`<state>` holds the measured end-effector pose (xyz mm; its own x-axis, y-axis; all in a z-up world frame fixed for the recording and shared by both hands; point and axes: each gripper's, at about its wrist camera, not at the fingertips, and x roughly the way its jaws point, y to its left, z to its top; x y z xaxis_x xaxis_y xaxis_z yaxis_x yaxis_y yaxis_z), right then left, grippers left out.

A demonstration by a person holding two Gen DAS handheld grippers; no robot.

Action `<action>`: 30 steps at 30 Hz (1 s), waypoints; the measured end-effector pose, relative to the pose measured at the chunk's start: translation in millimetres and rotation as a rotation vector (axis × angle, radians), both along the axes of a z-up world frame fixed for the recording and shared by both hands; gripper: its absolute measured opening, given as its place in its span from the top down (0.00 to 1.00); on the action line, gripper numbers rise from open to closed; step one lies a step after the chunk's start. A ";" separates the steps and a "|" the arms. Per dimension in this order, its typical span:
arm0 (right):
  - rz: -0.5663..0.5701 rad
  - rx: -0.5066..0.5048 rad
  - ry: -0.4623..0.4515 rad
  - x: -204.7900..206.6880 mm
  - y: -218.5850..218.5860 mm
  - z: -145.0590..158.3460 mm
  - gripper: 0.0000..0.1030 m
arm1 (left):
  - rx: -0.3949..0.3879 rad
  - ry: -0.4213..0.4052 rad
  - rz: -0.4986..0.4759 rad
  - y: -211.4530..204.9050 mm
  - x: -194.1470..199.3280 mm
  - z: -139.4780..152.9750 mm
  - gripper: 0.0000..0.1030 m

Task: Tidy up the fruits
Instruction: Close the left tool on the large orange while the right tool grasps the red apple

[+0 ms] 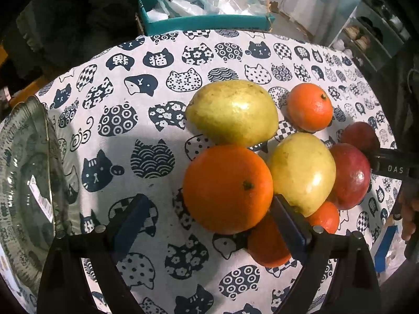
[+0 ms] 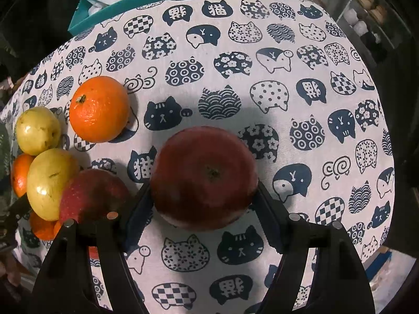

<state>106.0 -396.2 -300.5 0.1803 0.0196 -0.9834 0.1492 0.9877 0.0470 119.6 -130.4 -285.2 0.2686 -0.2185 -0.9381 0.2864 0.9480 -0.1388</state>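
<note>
Right wrist: right hand-held gripper [image 2: 203, 201] clasps red apple [image 2: 204, 176]; left hand-held gripper [image 1: 209, 217] released beside orange [image 1: 227, 188].

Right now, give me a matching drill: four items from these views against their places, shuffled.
Items:
1 red apple
2 largest orange
3 glass plate
4 teal box

Places:
A beyond the tablecloth's far edge
B between the right gripper's fingers
C between the left gripper's fingers
D at the left edge of the left wrist view

Pairs: 1-B, 2-C, 3-D, 4-A
</note>
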 end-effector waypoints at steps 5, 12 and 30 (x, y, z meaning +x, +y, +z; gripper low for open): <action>0.025 -0.020 -0.011 4.2 2.1 -0.8 0.28 | -0.053 0.002 -0.006 3.7 1.0 -0.1 0.16; 0.045 -0.028 -0.036 4.0 10.0 3.4 0.28 | -0.055 -0.024 -0.041 -4.0 -4.8 6.7 0.36; 0.085 -0.099 -0.189 -15.4 41.2 58.7 0.36 | 0.001 -0.147 0.021 5.6 -19.3 37.2 0.37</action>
